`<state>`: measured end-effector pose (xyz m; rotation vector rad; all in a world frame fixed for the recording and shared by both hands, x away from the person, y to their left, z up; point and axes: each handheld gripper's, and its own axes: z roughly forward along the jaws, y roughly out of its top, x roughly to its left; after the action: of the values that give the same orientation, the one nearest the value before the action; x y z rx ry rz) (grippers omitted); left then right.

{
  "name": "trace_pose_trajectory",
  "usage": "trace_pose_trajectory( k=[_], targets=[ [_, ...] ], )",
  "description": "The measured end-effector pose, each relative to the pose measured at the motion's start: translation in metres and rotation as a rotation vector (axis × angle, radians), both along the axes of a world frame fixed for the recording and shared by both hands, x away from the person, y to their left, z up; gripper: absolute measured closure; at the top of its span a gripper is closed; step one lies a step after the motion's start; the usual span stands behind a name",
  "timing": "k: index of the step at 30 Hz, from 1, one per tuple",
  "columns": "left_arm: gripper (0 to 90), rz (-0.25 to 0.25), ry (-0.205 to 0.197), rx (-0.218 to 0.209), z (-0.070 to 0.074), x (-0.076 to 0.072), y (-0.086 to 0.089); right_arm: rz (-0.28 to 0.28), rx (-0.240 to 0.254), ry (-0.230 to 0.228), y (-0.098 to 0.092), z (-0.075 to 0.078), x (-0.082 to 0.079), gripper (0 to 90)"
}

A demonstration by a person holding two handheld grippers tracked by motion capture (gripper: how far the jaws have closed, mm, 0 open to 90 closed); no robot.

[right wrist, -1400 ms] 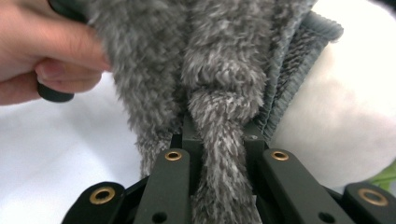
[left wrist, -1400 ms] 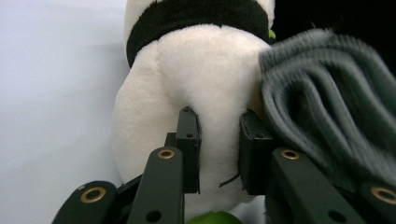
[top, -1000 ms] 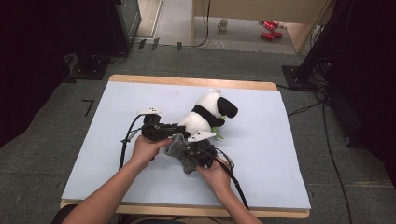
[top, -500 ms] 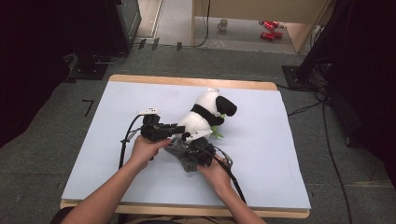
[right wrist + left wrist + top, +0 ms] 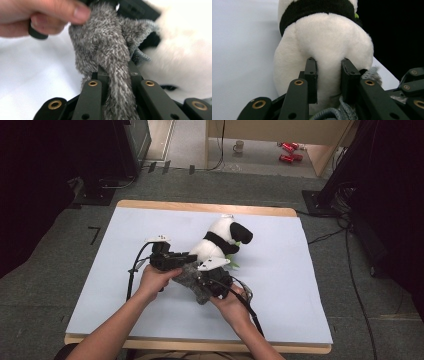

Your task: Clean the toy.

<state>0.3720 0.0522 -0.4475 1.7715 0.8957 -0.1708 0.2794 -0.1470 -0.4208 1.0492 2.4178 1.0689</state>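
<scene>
Pinching the panda's [image 5: 322, 47] rump, left tool [image 5: 329, 76] — right tool [image 5: 117, 75] clamps grey plush [image 5: 110, 50].

The grey plush cloth [image 5: 110, 57] blurs up close, its lower end hidden between the jaws.

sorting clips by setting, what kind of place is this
Probably a lab or workshop set up for recording, not a home: a table under a pale blue sheet, cables trailing over grey carpet, dark equipment stands around it, and a plush panda as the prop.
</scene>
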Motion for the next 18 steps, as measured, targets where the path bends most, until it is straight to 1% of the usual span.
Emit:
trace_pose_trajectory(
  k=[2, 7, 9, 10, 12, 13, 14, 16, 18],
  targets=[
    [71.4, 0.000, 0.000, 0.002, 0.000, -0.001, -0.001, -0.006, -0.010, -0.011, 0.003, -0.001, 0.001, 79.6],
    [71.3, 0.001, 0.007, 0.001, -0.001, -0.002, -0.001, -0.017, -0.022, -0.005, 0.009, -0.019, 0.009, 79.9],
    [71.2, -0.001, 0.012, -0.003, -0.001, -0.002, -0.001, -0.012, -0.035, -0.020, 0.010, -0.026, 0.010, 80.0],
    [71.1, -0.002, 0.014, -0.004, -0.001, -0.002, -0.002, -0.010, -0.040, -0.020, 0.010, -0.029, 0.011, 80.0],
    [71.0, -0.006, 0.013, 0.000, -0.001, -0.002, -0.002, -0.013, -0.058, -0.003, 0.010, -0.037, 0.013, 80.0],
    [71.0, -0.008, 0.015, 0.000, 0.000, -0.002, -0.001, -0.022, -0.060, 0.021, 0.009, -0.043, 0.015, 79.9],
    [70.9, -0.009, 0.014, 0.000, 0.000, -0.002, -0.001, -0.032, -0.054, 0.047, 0.008, -0.047, 0.016, 79.9],
    [71.0, -0.007, 0.016, -0.002, 0.000, 0.000, 0.001, -0.036, -0.040, 0.074, 0.004, -0.051, 0.017, 79.7],
    [71.0, 0.000, 0.022, -0.009, 0.000, 0.002, 0.003, -0.040, -0.031, 0.103, 0.000, -0.051, 0.019, 79.6]
  ],
)
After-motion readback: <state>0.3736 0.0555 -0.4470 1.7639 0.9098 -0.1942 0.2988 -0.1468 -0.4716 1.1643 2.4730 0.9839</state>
